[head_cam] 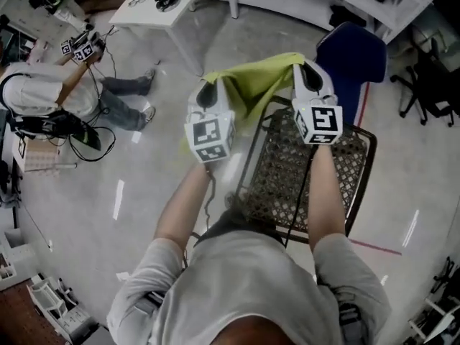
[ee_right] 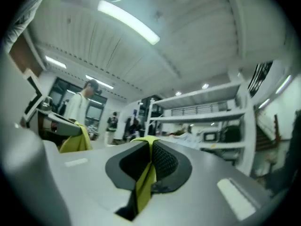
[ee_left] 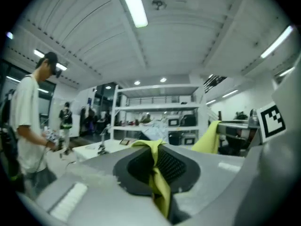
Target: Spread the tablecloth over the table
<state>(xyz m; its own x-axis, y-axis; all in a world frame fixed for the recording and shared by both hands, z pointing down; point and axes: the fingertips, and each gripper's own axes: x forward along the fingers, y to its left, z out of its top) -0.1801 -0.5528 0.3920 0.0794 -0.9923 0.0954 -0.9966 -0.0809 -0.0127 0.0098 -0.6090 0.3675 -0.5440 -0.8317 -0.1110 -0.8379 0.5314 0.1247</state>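
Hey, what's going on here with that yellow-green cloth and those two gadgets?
A person holds a two-jaw gripper in each hand. The left gripper and the right gripper are both clamped shut on the yellow-green tablecloth, which hangs bunched between them in the air above a dark woven-top table. The cloth is not yet spread on it. Another person is off to the side.

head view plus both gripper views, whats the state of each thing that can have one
left gripper: shut on the tablecloth
right gripper: shut on the tablecloth
tablecloth: bunched, held in the air between both grippers, not spread
woven table: uncovered, no cloth lying on it yet
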